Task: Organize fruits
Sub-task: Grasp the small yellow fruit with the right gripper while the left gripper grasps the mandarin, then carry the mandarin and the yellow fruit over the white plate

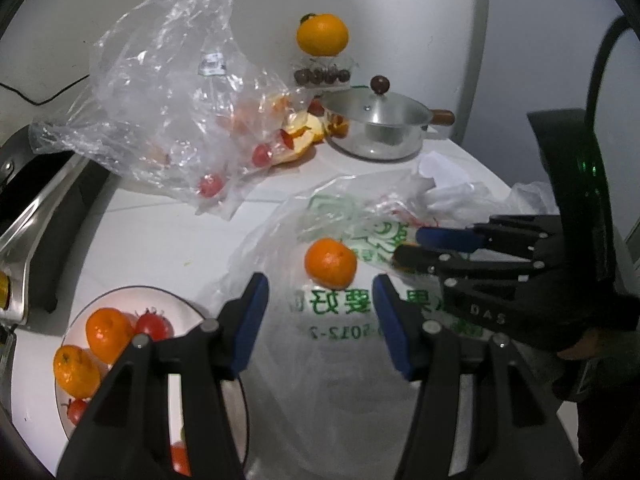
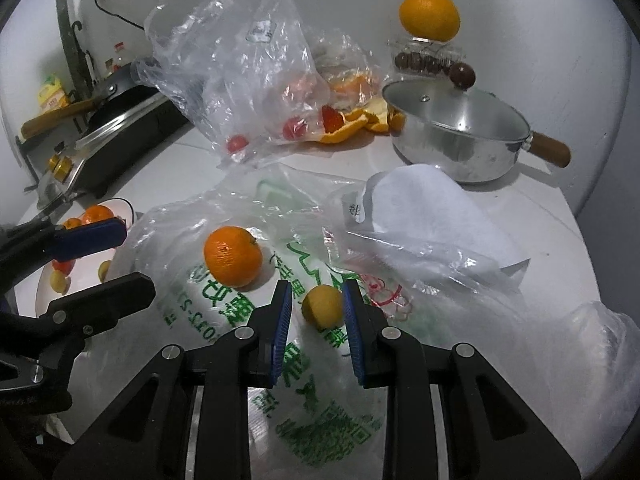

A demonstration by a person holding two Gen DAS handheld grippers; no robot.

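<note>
Right wrist view: small yellow fruit on printed plastic bag, between right gripper pads, narrow gap each side, not clamped. Tangerine just beside, up-left on same bag. Left gripper jaws spread wide, empty, tangerine ahead. Plate at left holds tangerines, tomatoes. Pot behind.

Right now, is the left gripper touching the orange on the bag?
Apart. The left wrist view shows the open left gripper short of the orange, bag showing between.
</note>
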